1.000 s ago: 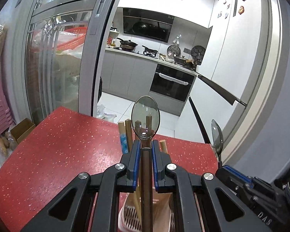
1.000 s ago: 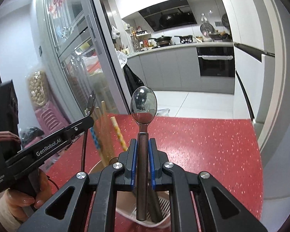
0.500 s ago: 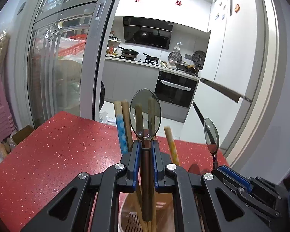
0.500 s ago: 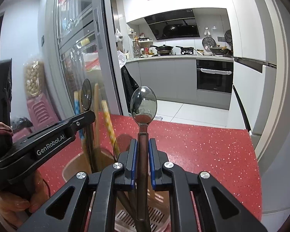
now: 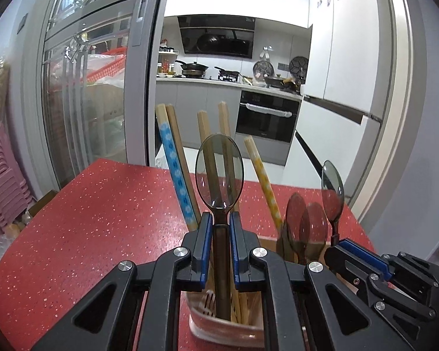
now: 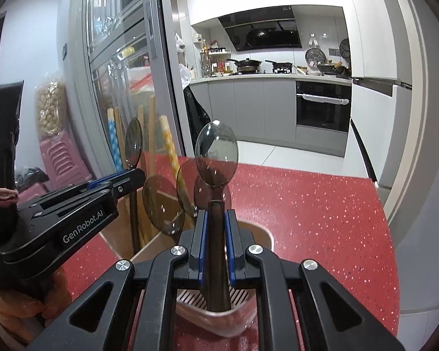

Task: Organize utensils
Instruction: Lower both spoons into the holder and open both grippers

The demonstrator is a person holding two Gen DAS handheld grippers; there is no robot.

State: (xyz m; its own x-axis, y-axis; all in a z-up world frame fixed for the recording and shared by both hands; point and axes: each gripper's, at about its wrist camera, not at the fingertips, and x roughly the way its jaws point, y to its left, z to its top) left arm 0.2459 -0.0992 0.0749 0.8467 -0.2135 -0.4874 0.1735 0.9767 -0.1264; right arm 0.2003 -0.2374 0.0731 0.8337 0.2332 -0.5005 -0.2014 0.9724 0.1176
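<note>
My left gripper (image 5: 221, 222) is shut on a smoky translucent spoon (image 5: 219, 175), held upright with its handle reaching down into a pink utensil holder (image 5: 219, 330). The holder has several chopsticks (image 5: 175, 163) and two more spoons (image 5: 305, 225) standing in it. My right gripper (image 6: 215, 219) is shut on a second translucent spoon (image 6: 216, 155), its handle also down inside the holder (image 6: 263, 231). Each gripper shows in the other's view: the right one (image 5: 351, 251), the left one (image 6: 114, 181).
The holder stands on a red speckled table (image 6: 322, 210) whose far edge meets a white floor. A glass sliding door (image 5: 87, 102) is at the left and a fridge (image 5: 351, 73) at the right. Pink stools (image 6: 64, 158) stand at the left.
Both grippers have moved down with their spoons; the handles now reach deeper into the holder and the chopsticks and other spoons rise higher in view.
</note>
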